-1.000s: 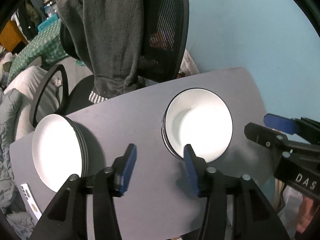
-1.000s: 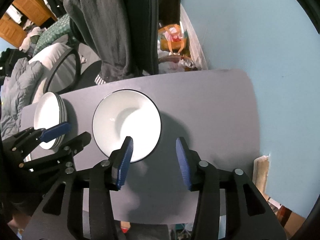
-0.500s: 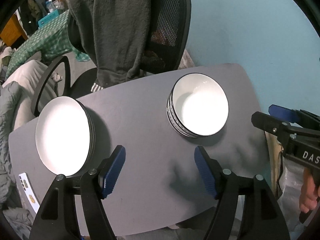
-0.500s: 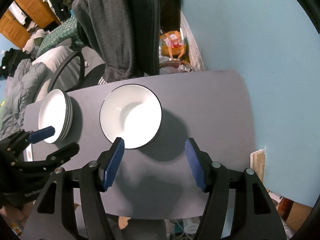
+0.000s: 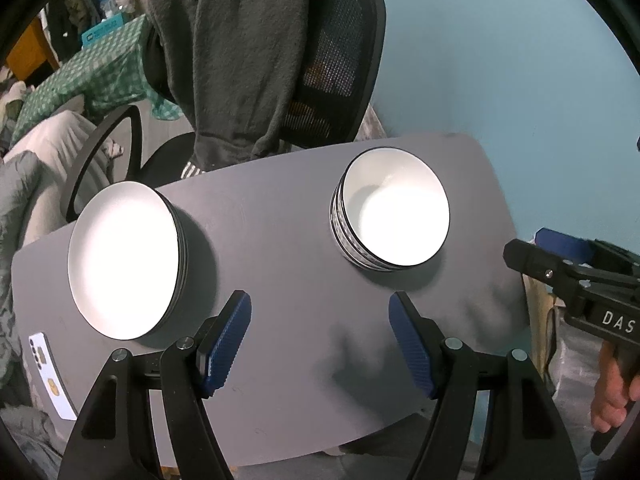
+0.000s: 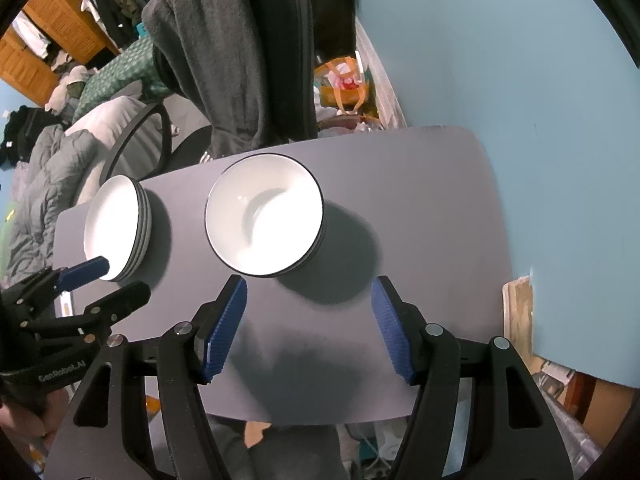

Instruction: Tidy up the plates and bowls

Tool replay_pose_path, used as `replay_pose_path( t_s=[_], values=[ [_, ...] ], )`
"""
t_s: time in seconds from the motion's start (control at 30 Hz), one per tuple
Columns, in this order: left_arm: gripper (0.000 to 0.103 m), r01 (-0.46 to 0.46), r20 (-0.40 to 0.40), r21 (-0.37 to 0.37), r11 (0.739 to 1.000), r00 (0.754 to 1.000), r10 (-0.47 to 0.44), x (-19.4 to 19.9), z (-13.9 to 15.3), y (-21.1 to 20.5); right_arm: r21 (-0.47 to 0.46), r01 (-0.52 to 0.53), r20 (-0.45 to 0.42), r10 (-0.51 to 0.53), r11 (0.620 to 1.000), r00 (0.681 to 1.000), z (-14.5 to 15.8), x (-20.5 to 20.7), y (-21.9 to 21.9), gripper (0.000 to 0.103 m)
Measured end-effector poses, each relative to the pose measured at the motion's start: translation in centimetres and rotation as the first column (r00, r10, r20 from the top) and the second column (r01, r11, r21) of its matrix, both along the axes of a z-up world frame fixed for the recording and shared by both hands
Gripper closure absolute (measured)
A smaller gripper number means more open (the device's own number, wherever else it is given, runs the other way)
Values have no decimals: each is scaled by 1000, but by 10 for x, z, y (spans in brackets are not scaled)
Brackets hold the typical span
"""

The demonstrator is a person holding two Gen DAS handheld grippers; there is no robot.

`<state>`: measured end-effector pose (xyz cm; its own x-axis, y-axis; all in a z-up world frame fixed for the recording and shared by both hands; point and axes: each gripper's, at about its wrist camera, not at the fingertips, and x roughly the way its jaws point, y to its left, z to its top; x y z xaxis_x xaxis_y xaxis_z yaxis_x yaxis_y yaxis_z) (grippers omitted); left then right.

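A stack of white plates [image 5: 122, 264] with dark rims sits at the left of the grey table [image 5: 280, 248]; it also shows in the right wrist view [image 6: 116, 228]. A stack of white bowls [image 5: 394, 212] with dark rims sits to the right, also in the right wrist view [image 6: 264, 220]. My left gripper [image 5: 320, 336] is open and empty, above the table's near side between the stacks. My right gripper [image 6: 308, 324] is open and empty, just short of the bowls; it also shows at the right edge of the left wrist view [image 5: 568, 256].
A black mesh office chair [image 5: 336, 60] with a dark grey garment [image 5: 240, 52] over it stands behind the table. A blue wall [image 5: 500, 60] runs along the right. A white phone [image 5: 46, 368] lies at the table's left corner. Clutter and a bag [image 6: 344, 84] lie on the floor behind.
Both grippers have pulled back and up from the bowl stack and opened wider. The plates and bowls have not moved.
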<state>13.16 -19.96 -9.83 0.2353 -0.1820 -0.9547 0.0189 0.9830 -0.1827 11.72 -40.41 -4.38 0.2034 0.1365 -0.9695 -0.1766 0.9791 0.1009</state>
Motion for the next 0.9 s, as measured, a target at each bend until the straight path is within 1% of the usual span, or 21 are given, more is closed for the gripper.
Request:
replay_pose_path(
  t_s=[0.07, 0.17, 0.27, 0.57, 0.73, 0.9],
  values=[
    [30, 12, -1, -10, 1000, 1000, -12, 0, 0, -2, -7, -2, -1, 2, 1000, 1000, -1, 0, -1, 39],
    [30, 25, 12, 1, 1000, 1000, -25, 2, 3, -6, -22, -4, -1, 4, 1000, 1000, -3, 1, -4, 39],
    [30, 29, 6, 0, 1000, 1000, -29, 7, 1, -9, -29, -7, -7, 6, 1000, 1000, -6, 3, -7, 39],
    [30, 25, -23, -23, 999, 999, -26, 31, -12, -15, -67, -21, -2, 21, 998, 1000, -14, 15, -19, 38],
    [30, 21, -47, -18, 1000, 999, -21, 43, -22, -18, -59, -47, -6, 47, 997, 999, -23, 28, -21, 38],
    [30, 8, -77, -14, 1000, 997, -9, 56, -37, -22, -17, -87, -30, 86, 996, 996, -38, 46, -22, 38]
  ],
)
